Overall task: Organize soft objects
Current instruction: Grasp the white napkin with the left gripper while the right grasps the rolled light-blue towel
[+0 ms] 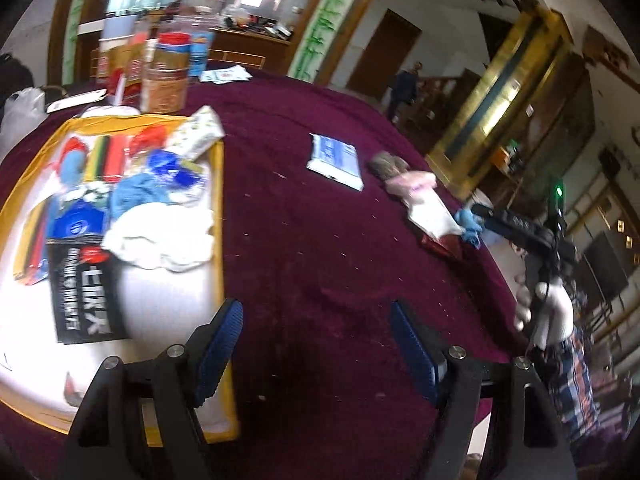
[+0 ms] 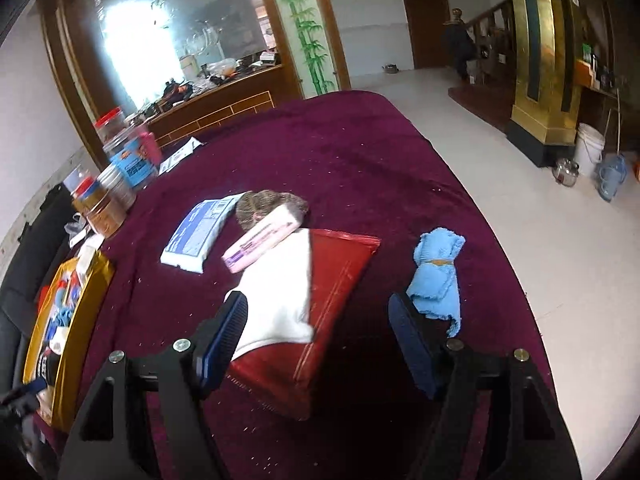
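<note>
My left gripper is open and empty above the maroon tablecloth, just right of a yellow-rimmed tray that holds a white cloth, a blue cloth and several packets. My right gripper is open and empty, low over a white cloth lying on a red pouch. A rolled blue cloth lies just beyond its right finger. A pink packet, a blue-and-white packet and a brown woven item lie further back. The right gripper also shows in the left wrist view.
Jars and boxes stand at the far left of the table. The table's right edge drops to a white tiled floor. A gold pillar, a bucket and a kettle stand on the floor. A person stands by the stairs far back.
</note>
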Demonstrator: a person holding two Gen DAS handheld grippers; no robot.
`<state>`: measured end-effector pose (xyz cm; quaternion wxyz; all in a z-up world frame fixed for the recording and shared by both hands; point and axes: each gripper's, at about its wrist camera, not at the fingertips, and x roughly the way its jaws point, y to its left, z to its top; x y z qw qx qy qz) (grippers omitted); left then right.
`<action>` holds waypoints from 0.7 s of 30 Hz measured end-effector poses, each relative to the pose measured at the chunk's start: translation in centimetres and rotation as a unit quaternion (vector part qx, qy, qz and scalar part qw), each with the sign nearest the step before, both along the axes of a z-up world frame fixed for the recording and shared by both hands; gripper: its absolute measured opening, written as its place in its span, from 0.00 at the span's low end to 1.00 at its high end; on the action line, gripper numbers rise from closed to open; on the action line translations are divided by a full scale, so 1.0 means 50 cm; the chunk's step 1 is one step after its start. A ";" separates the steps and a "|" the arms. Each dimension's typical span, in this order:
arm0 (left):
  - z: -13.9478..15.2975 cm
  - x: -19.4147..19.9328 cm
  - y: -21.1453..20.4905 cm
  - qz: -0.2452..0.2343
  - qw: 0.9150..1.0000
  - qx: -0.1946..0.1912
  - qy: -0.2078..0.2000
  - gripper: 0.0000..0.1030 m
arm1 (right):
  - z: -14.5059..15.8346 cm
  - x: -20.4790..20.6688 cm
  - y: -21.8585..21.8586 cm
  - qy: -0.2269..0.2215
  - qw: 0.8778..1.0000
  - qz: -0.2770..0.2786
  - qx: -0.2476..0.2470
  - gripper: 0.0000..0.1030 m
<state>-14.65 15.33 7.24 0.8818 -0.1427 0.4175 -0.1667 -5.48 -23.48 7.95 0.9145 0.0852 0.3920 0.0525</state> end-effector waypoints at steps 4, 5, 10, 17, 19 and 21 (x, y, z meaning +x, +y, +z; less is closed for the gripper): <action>-0.002 0.003 -0.026 -0.008 1.000 0.010 0.005 0.77 | -0.014 0.013 -0.013 0.003 1.000 -0.007 0.008 0.70; -0.004 0.005 -0.031 -0.008 1.000 0.010 0.008 0.77 | -0.017 0.023 -0.014 0.004 1.000 -0.011 0.012 0.70; -0.009 0.006 -0.048 -0.014 1.000 0.006 0.013 0.77 | -0.025 0.083 0.003 0.016 1.000 0.004 0.014 0.70; -0.015 0.003 -0.044 -0.013 1.000 0.012 0.019 0.77 | -0.075 0.146 0.136 0.060 0.993 0.104 -0.015 0.69; -0.016 0.004 -0.041 -0.012 1.000 0.013 0.020 0.77 | -0.079 0.127 0.183 0.065 0.985 0.159 -0.008 0.69; -0.017 0.006 -0.042 -0.013 1.000 0.013 0.022 0.77 | -0.081 0.101 0.220 0.084 0.967 0.234 0.045 0.69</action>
